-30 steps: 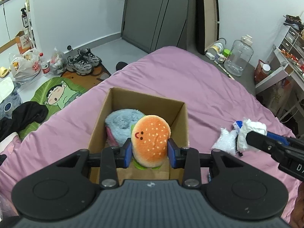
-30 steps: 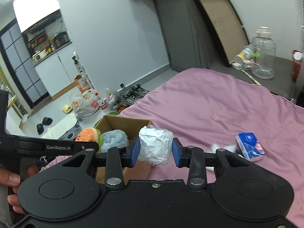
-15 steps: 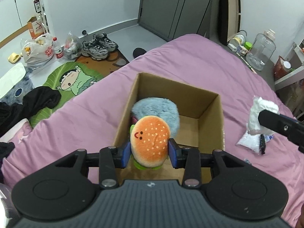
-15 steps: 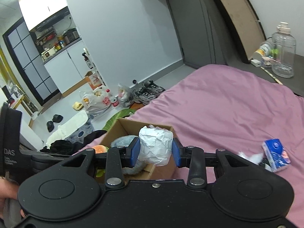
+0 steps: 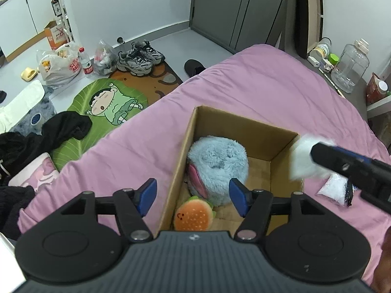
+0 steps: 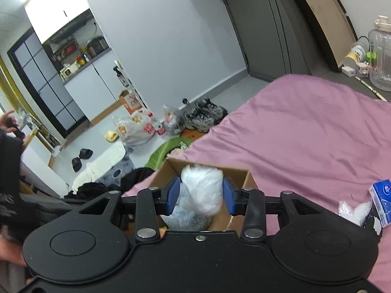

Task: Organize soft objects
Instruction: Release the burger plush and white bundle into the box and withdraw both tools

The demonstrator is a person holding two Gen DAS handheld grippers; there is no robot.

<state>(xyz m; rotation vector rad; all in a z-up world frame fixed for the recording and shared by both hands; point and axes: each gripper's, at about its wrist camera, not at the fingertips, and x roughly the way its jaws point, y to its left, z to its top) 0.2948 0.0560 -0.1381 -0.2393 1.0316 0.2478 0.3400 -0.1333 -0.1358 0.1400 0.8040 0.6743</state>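
Note:
A cardboard box (image 5: pixel 244 127) stands open on the pink bed. Inside lie a fluffy blue plush (image 5: pixel 217 161) and a burger plush (image 5: pixel 193 216) at the near corner. My left gripper (image 5: pixel 193 194) is open and empty above the box's near left wall. My right gripper (image 6: pixel 201 195) is shut on a white crumpled soft bundle (image 6: pixel 202 190) and holds it over the box (image 6: pixel 242 173). In the left wrist view the bundle (image 5: pixel 303 158) hangs at the box's right rim.
A white plastic packet (image 5: pixel 333 188) and a blue tissue pack (image 6: pixel 382 200) lie on the bed (image 5: pixel 268 85) right of the box. On the floor to the left are black clothes (image 5: pixel 48 131), a green mat, shoes and bags. A water jug (image 5: pixel 352 66) stands far right.
My left gripper has opened and let the burger plush drop into the box. My right gripper has carried the white bundle left, over the box.

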